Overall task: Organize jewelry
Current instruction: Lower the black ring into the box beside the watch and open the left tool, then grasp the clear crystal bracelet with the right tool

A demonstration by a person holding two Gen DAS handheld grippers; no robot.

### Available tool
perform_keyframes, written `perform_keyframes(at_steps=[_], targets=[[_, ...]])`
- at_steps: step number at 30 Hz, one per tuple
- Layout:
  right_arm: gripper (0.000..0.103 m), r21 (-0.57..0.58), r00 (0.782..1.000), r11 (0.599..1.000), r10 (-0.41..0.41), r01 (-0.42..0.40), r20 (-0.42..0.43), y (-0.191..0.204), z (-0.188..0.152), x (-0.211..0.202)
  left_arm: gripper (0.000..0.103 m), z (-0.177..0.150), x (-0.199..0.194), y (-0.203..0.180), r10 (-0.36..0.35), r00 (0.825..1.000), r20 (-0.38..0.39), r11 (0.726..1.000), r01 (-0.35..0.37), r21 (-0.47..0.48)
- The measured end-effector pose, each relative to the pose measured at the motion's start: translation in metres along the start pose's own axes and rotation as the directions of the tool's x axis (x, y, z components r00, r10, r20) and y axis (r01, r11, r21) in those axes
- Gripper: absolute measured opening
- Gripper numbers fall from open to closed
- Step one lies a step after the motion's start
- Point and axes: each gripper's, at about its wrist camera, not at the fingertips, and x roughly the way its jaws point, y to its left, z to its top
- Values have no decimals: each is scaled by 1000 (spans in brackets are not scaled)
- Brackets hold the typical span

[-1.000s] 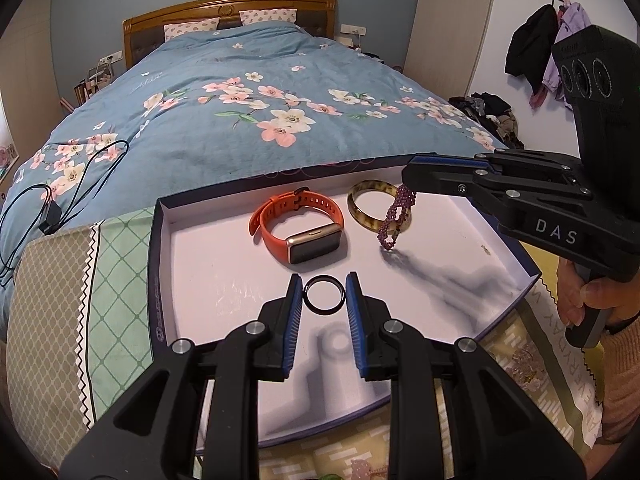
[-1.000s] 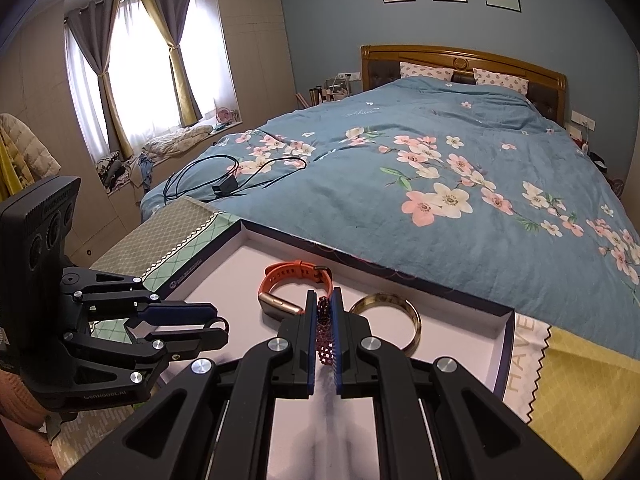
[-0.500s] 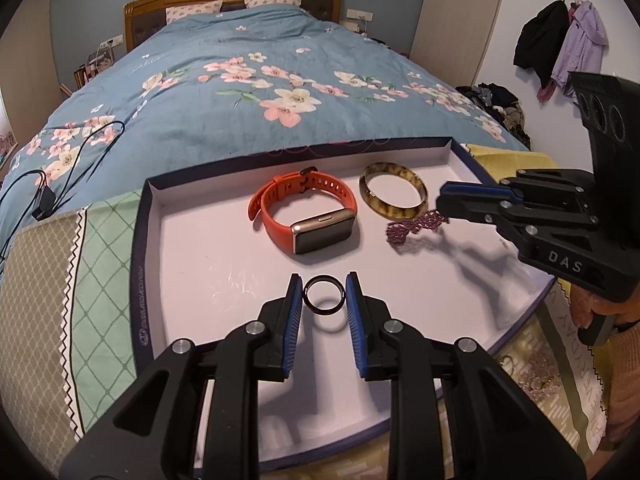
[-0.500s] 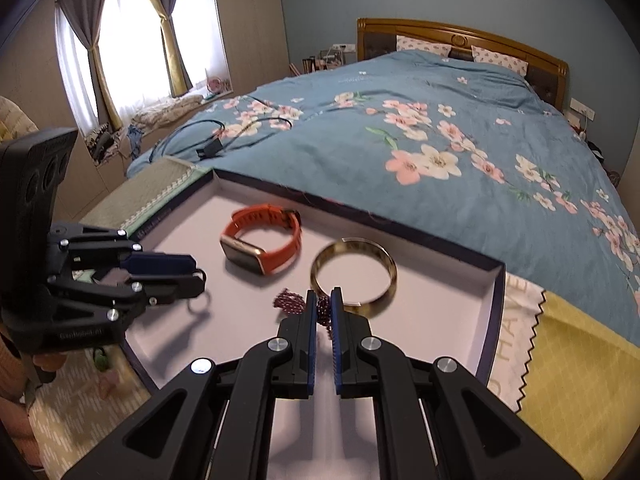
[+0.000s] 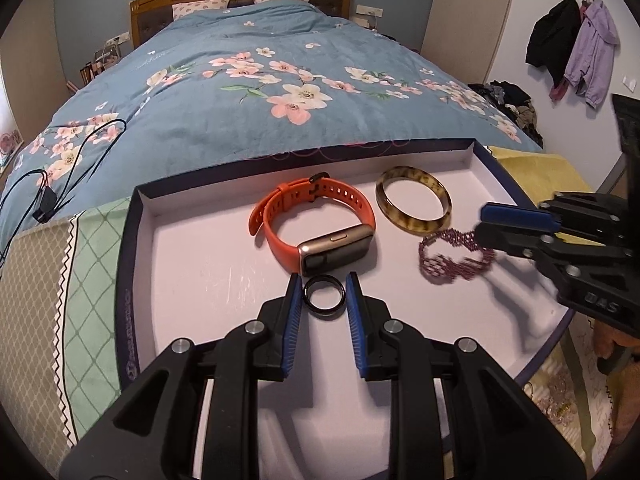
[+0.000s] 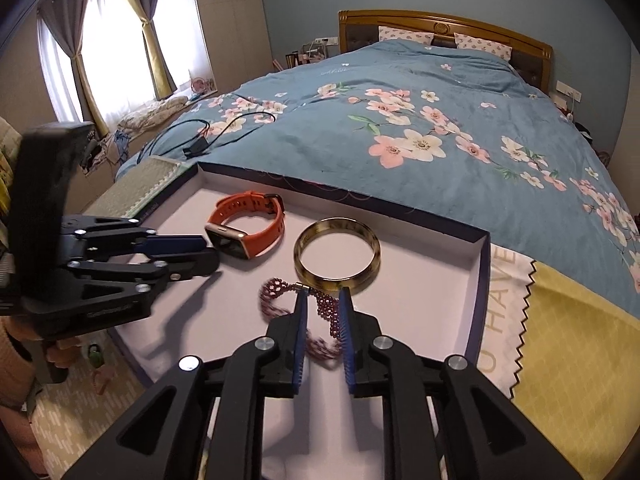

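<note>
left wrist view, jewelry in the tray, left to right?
orange watch → black ring, shut in the left gripper → tortoiseshell bangle → purple beaded bracelet, lying on the tray between the right gripper's opening jaws.

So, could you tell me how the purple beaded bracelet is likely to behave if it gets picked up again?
The beaded bracelet lies in a loose, crumpled loop on the tray, so it would probably droop. Its small beads suggest it is light, and may slip between the right gripper's opening jaws.

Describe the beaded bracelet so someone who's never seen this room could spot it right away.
At the foot of the bed sits a shallow white tray. The beaded bracelet lies in it, just in front of the tortoiseshell bangle. It is the only floppy purple strand; its neighbours are rigid.
</note>
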Motion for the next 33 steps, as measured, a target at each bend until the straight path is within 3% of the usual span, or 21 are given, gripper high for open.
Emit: perform_keyframes(at_steps=[7,12,18,27,28,33], targets=[[38,-14,997,999,48,-47,68,14,-18,-46,35,-5,-23,-1,24,998,57,1000,-25,12],[39,-34,993,995,92,-89,72,27,-46,-74,41,-19,-62,-1,12,992,123,1000,-15,27],[38,-110,995,989,104,-103,5,53,-88,-86,43,-49,-100,0,-5,987,160,999,-4,54],[20,-219,999,976,4,-12,-36,70,-106,-74,44,-89,-116,-4,-32,991,131,998,25,56],[9,-213,999,977,5,-12,-33,69,-105,-74,44,-92,-117,-2,-34,991,128,998,28,48],[8,-167,999,986,16,-20,-29,60,-103,-78,44,-102,-119,-1,-43,992,119,999,39,36]])
